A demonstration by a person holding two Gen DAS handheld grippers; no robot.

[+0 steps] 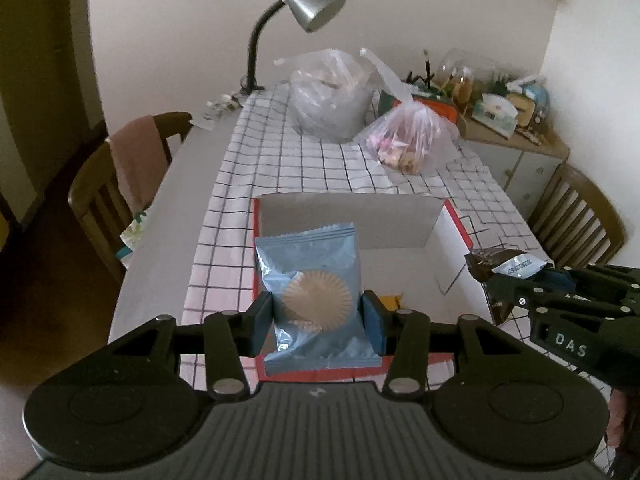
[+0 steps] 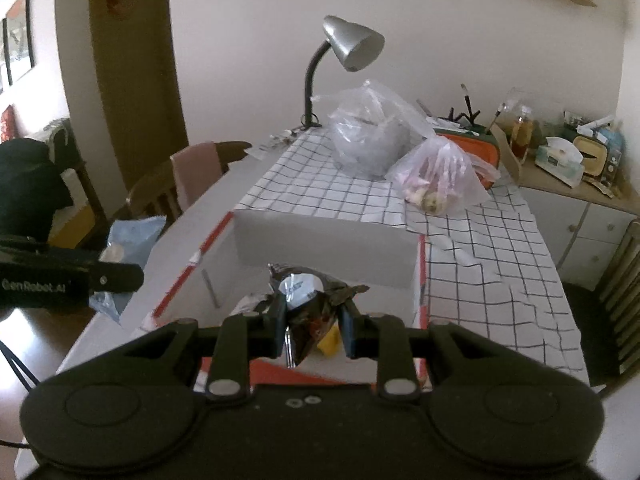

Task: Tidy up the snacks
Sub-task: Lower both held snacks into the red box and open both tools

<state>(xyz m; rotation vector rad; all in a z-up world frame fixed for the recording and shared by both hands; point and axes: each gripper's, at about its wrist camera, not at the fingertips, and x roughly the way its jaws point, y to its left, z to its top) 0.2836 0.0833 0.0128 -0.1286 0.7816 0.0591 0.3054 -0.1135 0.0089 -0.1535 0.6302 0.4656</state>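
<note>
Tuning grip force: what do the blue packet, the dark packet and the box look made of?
Blue packet: thin plastic film, satin sheen, crimped top seal, creases, likely pillow-pack wrap. Dark packet: crinkled foil-like film, glossy, silvery highlights; probably metallised plastic. Box: looks like stiff cardboard, matt white inside, red outer edges, sharp folded corners.

Silver desk lamp [image 1: 310, 2], wooden chairs [image 1: 100, 196]

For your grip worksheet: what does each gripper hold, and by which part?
Left gripper: blue snack packet, lower sides. Right gripper: dark snack packet, its middle.
</note>
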